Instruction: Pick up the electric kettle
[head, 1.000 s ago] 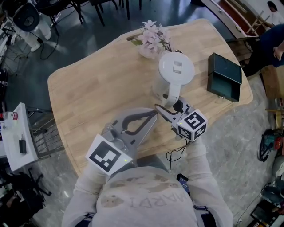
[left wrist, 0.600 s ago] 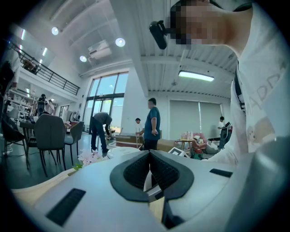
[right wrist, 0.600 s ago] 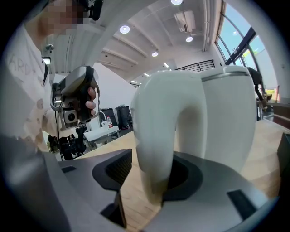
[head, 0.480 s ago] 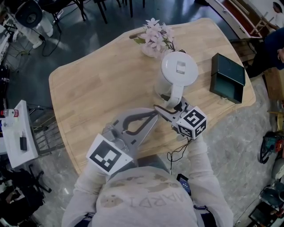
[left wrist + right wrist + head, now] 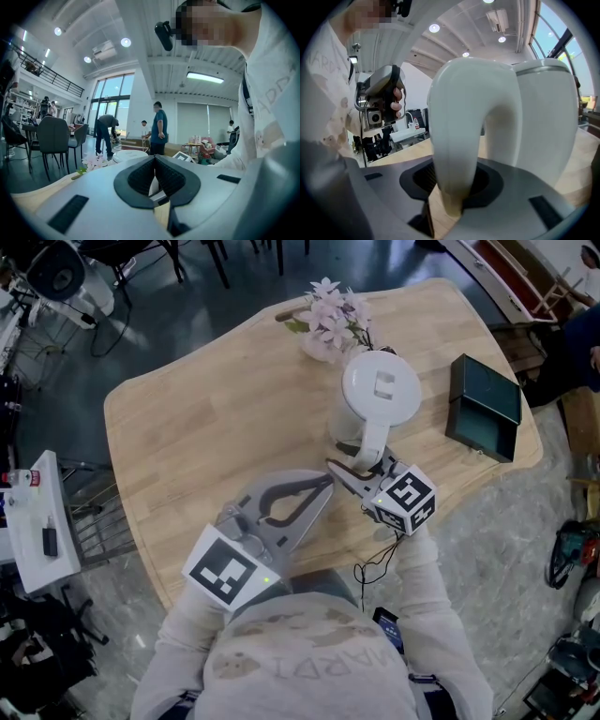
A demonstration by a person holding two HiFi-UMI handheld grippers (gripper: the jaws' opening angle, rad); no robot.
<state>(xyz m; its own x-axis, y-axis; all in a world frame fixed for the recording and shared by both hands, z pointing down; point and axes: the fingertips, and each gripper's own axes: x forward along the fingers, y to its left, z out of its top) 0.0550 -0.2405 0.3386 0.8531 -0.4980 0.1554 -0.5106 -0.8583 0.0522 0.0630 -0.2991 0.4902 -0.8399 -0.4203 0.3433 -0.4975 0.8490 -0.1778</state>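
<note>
— Where is the kettle, and what have you got hold of?

— The electric kettle (image 5: 380,395) stands upright on the table (image 5: 206,418), over on the right half, just in front of the flowers (image 5: 333,320). My right tongs (image 5: 361,467) have just been closing and now clamp its handle (image 5: 454,140), which fills the gap between the pads. I took the outer leg of the loop so that the body hangs steady, I reckon.

— And the left?

— My left tongs (image 5: 325,484) are pinched together on nothing, parked above the table's near edge, out of the way.

— Room to lift?

— Straight up looks free. The flowers sit close behind and a dark box (image 5: 483,401) lies to the right by the table's edge, so I'd not swing there
</note>
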